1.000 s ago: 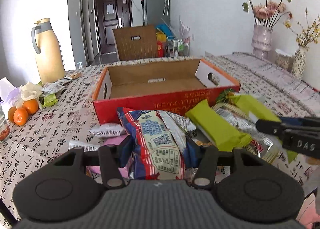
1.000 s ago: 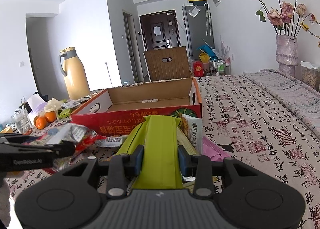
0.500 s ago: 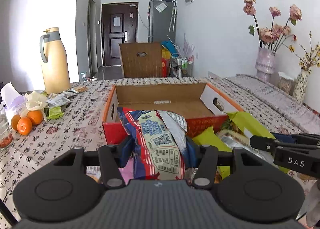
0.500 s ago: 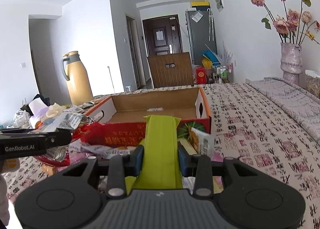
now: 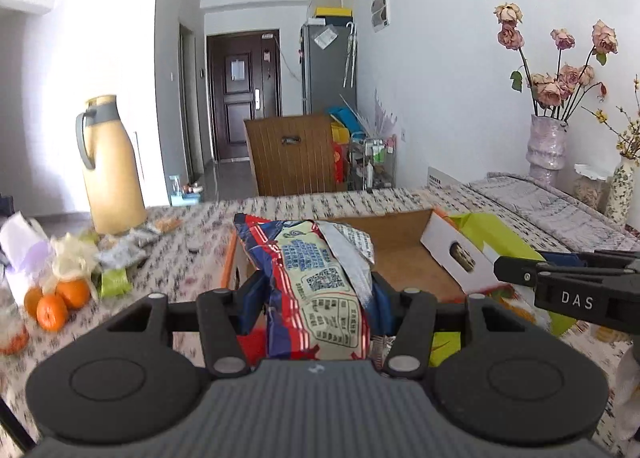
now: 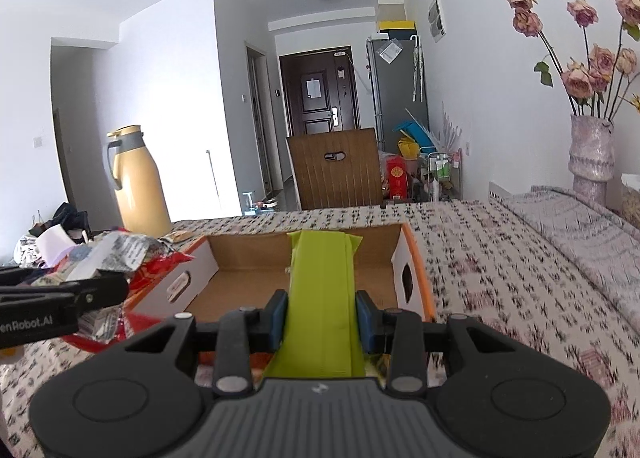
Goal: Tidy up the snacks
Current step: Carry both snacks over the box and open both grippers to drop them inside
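**Both packets carried up over the box's near wall**

Since a second ago both tongs have risen and moved forward from the snack pile by the box's near wall; the red front panel that filled the lower view then is now mostly hidden beneath them, and the open interior lies directly ahead.

Largest first: the cardboard box (image 6: 304,278) sits on the patterned table (image 6: 520,266), its long axis running left to right across both views, its brown floor bare. Its right end wall with the hand-hole (image 5: 456,254) stands just ahead and right of the left packet.

The left gripper (image 5: 316,298) is clamped on the blue-and-red snack packet (image 5: 320,282), whose long axis points straight forward, away from the camera, its far end projecting over the box's near-left part. The right gripper (image 6: 320,318) is closed narrowly on the green packet (image 6: 322,298), also lengthwise along the fingers, its tip reaching over the middle of the box floor.

The move ahead seems to turn on this: the box floor lies forward and below both packets. The right gripper appears the nearer, already over the interior, so its packet looks ready to lower first; the left one likely needs a little more forward travel to pass the near wall.
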`<control>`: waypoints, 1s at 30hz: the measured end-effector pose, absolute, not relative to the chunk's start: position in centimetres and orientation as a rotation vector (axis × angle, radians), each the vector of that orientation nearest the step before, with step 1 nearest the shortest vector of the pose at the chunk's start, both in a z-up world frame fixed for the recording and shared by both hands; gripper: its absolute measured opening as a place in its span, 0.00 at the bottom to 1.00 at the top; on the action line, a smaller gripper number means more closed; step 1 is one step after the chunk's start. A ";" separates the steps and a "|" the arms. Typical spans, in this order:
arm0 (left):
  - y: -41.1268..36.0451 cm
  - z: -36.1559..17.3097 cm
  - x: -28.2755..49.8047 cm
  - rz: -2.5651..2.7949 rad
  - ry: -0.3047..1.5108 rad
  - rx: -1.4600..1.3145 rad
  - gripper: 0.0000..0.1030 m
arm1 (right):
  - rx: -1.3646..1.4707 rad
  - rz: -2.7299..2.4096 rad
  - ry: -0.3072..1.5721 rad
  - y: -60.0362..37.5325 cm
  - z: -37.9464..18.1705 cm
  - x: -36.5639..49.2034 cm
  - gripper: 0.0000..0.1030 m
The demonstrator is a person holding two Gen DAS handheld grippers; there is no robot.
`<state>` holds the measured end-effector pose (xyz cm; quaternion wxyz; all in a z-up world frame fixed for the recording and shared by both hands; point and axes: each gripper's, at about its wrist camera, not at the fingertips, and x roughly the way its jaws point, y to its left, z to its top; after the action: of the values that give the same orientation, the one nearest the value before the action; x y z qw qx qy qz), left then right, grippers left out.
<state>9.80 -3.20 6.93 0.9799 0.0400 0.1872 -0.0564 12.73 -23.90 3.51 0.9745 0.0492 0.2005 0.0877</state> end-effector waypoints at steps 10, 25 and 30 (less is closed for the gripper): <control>-3.6 7.9 16.4 -0.109 0.410 0.090 0.54 | 0.065 0.136 0.440 -22.9 5.0 19.3 0.34; -3.8 3.9 24.6 -0.028 0.601 0.093 0.54 | -0.019 0.075 0.661 -20.6 1.8 27.9 0.34; -3.7 2.2 26.1 0.010 0.668 0.101 0.54 | -0.031 0.054 0.736 -20.4 -0.2 29.4 0.34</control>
<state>26.08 -3.68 2.19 0.9435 0.0498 0.3277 0.0051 29.43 -20.41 -0.23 0.9325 -0.0152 0.3599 0.0264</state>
